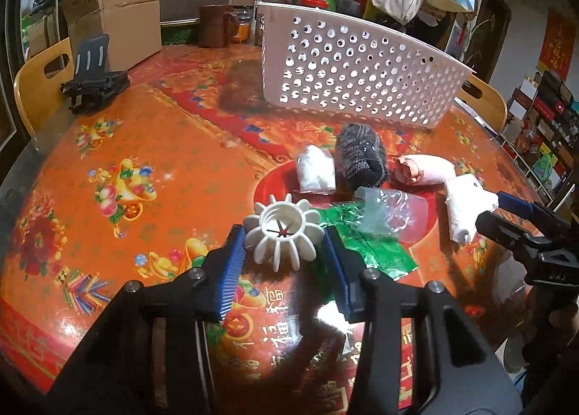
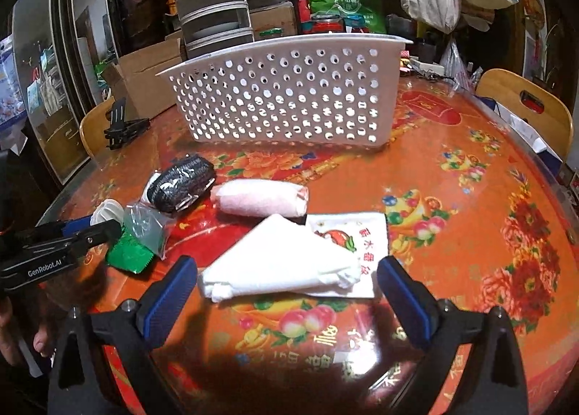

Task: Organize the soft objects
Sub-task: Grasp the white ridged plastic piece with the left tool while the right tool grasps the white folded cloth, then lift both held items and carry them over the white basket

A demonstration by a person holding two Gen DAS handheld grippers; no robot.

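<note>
A white perforated basket (image 1: 362,67) (image 2: 286,96) stands at the back of the red patterned table. In front of it lie a black rolled cloth (image 1: 360,156) (image 2: 184,181), a pink rolled towel (image 1: 425,169) (image 2: 260,198), a bagged white bundle (image 1: 315,169) and a white folded cloth (image 2: 278,263) (image 1: 466,208). My left gripper (image 1: 284,259) is shut on a white ribbed plastic piece (image 1: 282,230). My right gripper (image 2: 287,292) is open, its fingers either side of the white folded cloth.
A clear plastic wrapper (image 1: 394,214) (image 2: 144,225) and green foil (image 1: 372,248) (image 2: 128,255) lie by the left gripper. A black stand (image 1: 96,82) (image 2: 125,125), cardboard boxes (image 1: 119,20), a brown mug (image 1: 217,24) and wooden chairs (image 2: 524,107) ring the table.
</note>
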